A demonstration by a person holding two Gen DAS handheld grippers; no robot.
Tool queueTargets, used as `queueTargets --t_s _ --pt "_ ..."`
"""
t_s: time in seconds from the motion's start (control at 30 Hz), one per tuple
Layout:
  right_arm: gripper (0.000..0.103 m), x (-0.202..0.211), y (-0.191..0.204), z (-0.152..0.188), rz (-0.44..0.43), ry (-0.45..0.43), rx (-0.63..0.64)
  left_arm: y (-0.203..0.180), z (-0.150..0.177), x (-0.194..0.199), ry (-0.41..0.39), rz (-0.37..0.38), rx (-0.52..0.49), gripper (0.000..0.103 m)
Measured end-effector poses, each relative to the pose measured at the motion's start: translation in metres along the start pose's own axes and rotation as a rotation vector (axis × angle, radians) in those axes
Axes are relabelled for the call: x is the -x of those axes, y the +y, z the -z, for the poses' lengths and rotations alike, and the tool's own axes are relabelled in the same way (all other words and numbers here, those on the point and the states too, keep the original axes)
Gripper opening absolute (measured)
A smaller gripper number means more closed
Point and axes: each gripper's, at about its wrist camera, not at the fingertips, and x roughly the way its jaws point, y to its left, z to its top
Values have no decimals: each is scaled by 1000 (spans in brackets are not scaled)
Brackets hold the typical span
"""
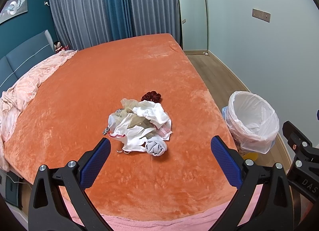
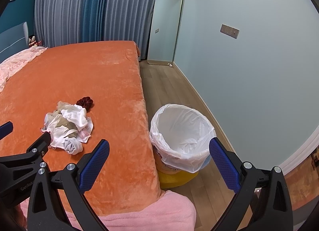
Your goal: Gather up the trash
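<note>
Left claw (image 1: 160, 158) spread wide, trash pile (image 1: 140, 125) just beyond fingertips

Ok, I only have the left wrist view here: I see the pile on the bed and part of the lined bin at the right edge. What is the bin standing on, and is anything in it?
Observer: The bin stands on the wood floor, right against the side of the bed. Its white liner looks empty.
Operator: What is under the liner?
Observer: A yellow bucket base shows below the liner's hem.
Operator: Where is the right gripper?
Observer: The right gripper is open and holds nothing; it hangs over the bed's edge, between the pile and the bin.
Operator: And the left gripper?
Observer: The left gripper is open, just short of the pile.
</note>
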Motion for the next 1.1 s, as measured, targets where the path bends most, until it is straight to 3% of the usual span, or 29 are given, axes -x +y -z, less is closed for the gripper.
queueTargets --t_s 0.9,1.1 --pt "95 2 -3 -7 6 -11 2 -3 -6 3 -9 3 2 96" --pt "95 2 -3 -8 7 -12 2 -12 -20 9 -12 5 0 96"
